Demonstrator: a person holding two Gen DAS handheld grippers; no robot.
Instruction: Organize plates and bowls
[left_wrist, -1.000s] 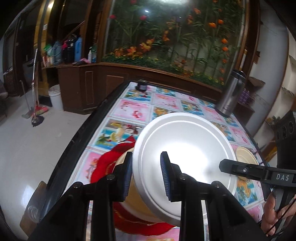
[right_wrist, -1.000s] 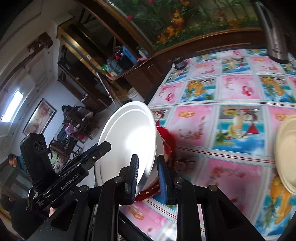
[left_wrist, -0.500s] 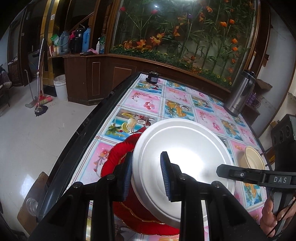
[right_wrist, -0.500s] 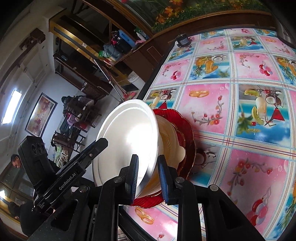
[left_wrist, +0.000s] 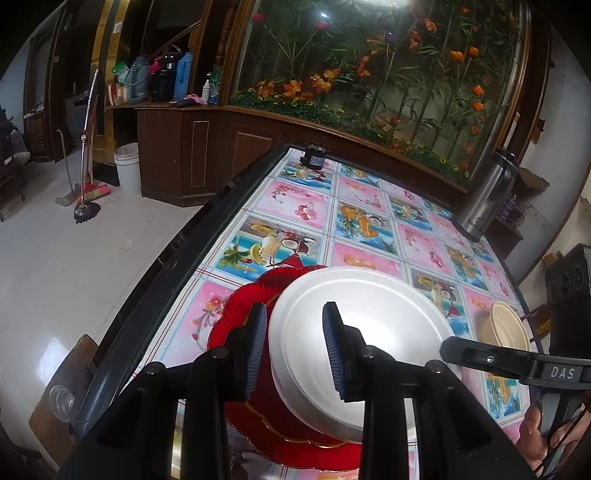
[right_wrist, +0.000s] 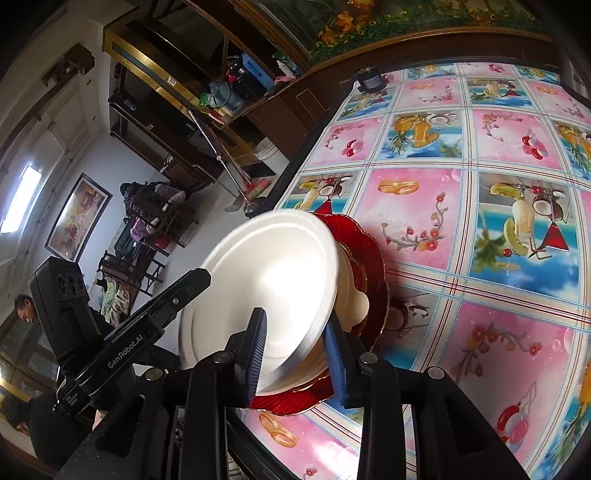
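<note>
A white plate (left_wrist: 369, 325) (right_wrist: 266, 280) rests tilted on a cream bowl (right_wrist: 354, 295), which sits in a stack of red plates (left_wrist: 236, 317) (right_wrist: 373, 266) near the table's left edge. My left gripper (left_wrist: 293, 347) straddles the plate's left rim. Its pads still look pressed on the rim, and its jaws are starting to open. My right gripper (right_wrist: 295, 350) straddles the opposite rim. Its jaws are opening, and a gap shows beside the rim. Each view also shows the other gripper's finger at the plate.
A second cream bowl (left_wrist: 506, 328) lies to the right on the patterned tablecloth. A steel thermos (left_wrist: 484, 199) and a small dark jar (left_wrist: 313, 157) stand at the far end. The table's dark edge (left_wrist: 166, 266) drops to the floor. A hand (left_wrist: 535, 435) holds the right gripper.
Both grippers sank with the white plate, which now lies on the stack. The right gripper's jaws have spread apart from the rim. The left jaws look about the same.
</note>
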